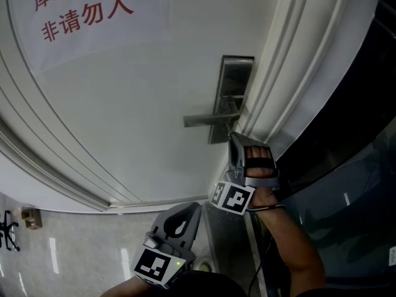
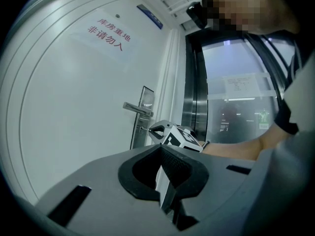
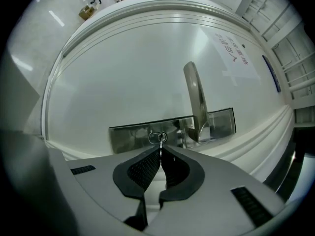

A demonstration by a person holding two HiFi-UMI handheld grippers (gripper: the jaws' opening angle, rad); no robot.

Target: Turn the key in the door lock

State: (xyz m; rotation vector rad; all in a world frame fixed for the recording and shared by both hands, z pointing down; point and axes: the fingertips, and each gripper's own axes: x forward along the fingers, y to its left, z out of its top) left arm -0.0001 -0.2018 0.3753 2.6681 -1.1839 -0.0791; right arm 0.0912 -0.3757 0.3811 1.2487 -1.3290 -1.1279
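The white panelled door point(image 1: 124, 104) carried a paper notice point(image 1: 86, 11) in red characters and sat in a ribbed white frame point(image 1: 303, 54). To its right stood dark glass panelling point(image 1: 359, 184), catching faint reflections. The pale, glossy floor point(image 1: 68, 246) mirrored streaks of light, and a small cardboard box point(image 1: 28, 216) sat well off.

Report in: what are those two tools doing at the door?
Right hand-held gripper shut on key, key seated in lock. Left hand-held gripper shut, empty, hanging back. Nothing blocking.
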